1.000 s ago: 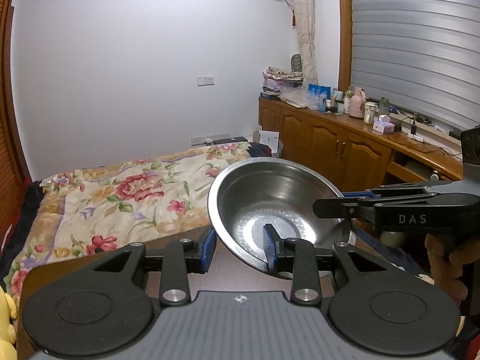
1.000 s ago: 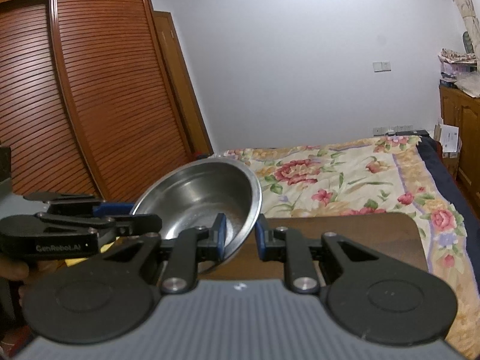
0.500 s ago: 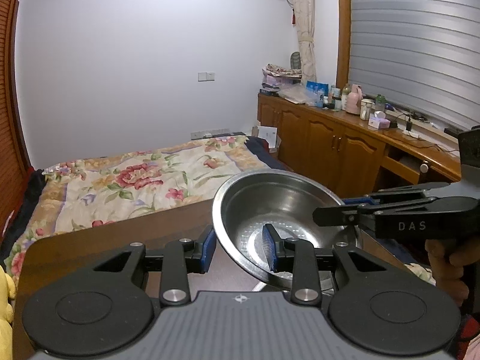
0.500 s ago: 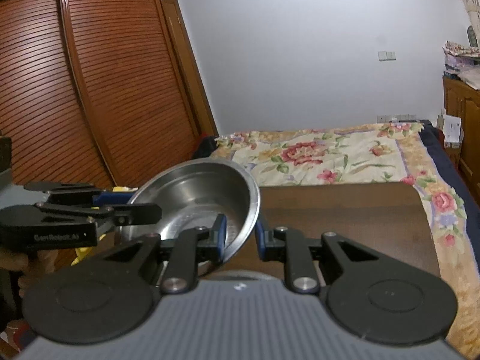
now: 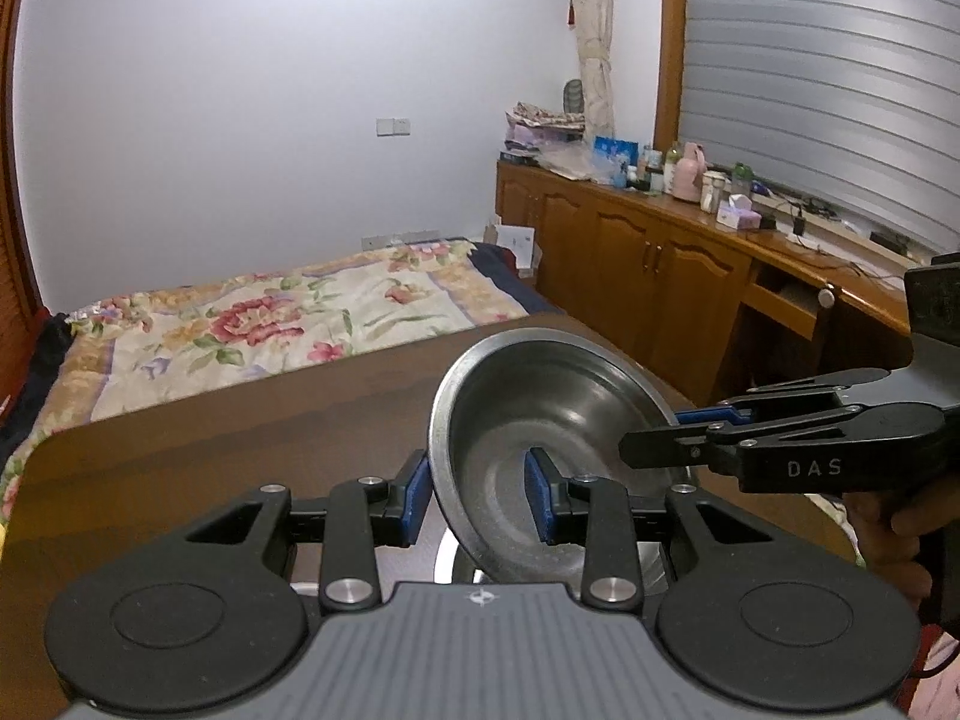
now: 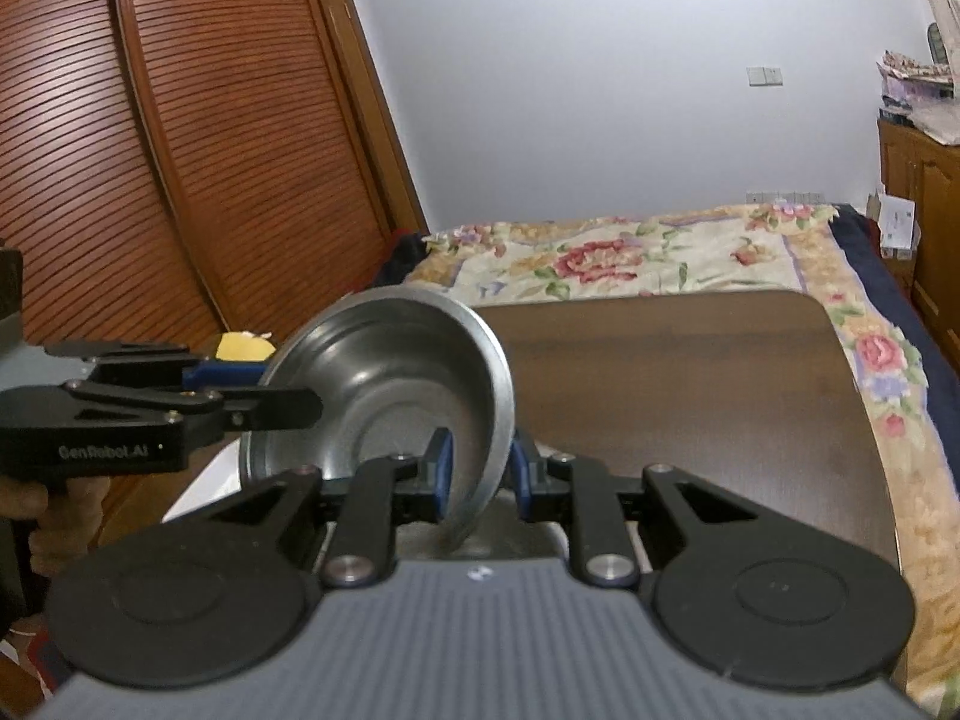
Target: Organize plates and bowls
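The blue-padded fingers [image 5: 416,495] of the left gripper [image 5: 477,495] straddle the rim of a stainless steel bowl [image 5: 540,414], one pad outside the wall and the other inside the basin; there is a gap at the inner pad, so I cannot tell whether they truly pinch it. The right gripper [image 6: 480,471] straddles the opposite rim the same way, its pads close against either side of the bowl's edge, seemingly clamped on it. The bowl hangs tilted between the two tools, its open face turned up and towards the far wall. Directly under it, just behind the fingertips, a second piece of metal ware [image 5: 462,561] lies on the dark wooden table [image 5: 240,420], only slivers of it showing. A hand [image 5: 900,534] grips the right tool's handle at the edge of the left wrist view. Beyond the table's far edge lies a bed with a floral quilt [image 6: 630,258]. To the right stands a wooden cabinet [image 5: 648,264] crowded with bottles, and to the left louvred wardrobe doors [image 6: 180,120] climb the wall.
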Available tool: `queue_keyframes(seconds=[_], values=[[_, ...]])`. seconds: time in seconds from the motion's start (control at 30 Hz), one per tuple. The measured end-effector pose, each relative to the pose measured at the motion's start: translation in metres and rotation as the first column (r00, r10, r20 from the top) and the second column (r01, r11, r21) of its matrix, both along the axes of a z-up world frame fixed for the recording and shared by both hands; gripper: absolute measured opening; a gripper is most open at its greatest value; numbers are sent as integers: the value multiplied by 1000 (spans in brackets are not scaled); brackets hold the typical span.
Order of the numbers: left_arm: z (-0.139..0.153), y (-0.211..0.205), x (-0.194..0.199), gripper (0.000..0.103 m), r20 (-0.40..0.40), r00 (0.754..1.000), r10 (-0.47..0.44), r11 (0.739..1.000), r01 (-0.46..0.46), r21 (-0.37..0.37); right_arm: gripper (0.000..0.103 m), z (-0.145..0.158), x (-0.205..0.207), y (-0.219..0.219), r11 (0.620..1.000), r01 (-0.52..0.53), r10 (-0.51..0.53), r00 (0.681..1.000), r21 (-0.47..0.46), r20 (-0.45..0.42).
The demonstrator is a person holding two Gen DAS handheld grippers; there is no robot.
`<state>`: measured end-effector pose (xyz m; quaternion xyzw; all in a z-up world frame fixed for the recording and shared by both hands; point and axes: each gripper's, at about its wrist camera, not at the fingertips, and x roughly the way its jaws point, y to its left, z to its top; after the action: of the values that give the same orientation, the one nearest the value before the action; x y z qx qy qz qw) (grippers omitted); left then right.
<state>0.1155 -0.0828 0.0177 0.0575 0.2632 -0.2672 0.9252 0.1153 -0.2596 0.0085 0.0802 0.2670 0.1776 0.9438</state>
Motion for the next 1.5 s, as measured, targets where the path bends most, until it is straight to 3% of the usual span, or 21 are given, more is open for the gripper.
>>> queue_keyframes(seconds=[0.4,0.73,1.27,1.5], values=[[-31,-9,-13,35,-52,998,-35,999,36,34,22,-24,-8,-1,1000,12,-12,997,-2,-71],[-44,-16,-8,35,-79,996,-33,998,36,43,22,-29,-10,-1,997,33,-36,998,-71,-43],[-51,-15,-8,35,-73,997,6,1000,-5,13,22,-36,-12,-4,994,90,-90,996,-63,11],[-44,-7,-16,57,-31,999,37,999,-37,-27,23,-28,-26,-5,994,101,-97,992,-50,76]])
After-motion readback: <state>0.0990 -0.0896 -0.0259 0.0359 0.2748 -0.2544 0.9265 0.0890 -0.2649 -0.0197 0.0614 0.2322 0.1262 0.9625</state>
